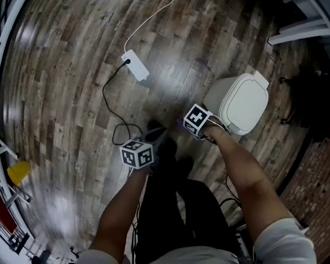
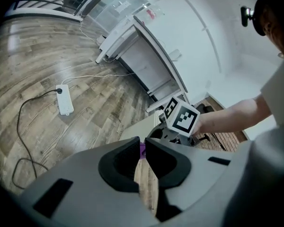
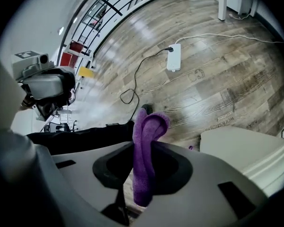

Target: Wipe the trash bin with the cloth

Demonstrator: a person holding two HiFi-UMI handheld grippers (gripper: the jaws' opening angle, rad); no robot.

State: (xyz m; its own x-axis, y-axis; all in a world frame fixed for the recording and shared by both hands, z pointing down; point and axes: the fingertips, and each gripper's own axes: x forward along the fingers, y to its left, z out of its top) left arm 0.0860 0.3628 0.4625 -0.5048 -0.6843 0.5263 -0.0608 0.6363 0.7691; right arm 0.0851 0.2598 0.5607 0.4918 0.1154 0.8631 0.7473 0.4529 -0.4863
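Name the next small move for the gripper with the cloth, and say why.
Probably lower the right gripper onto the lid of the trash bin: its jaws clamp the purple cloth, and it hangs beside the bin, the cloth not yet touching it.

Right gripper (image 3: 145, 150) clamped on cloth (image 3: 150, 124); left gripper (image 2: 142, 148) fingers (image 2: 125, 160) nearly together.

Purple cloth (image 3: 146, 145), white trash bin (image 1: 243, 103), brown wood-grain floor (image 1: 71, 65).
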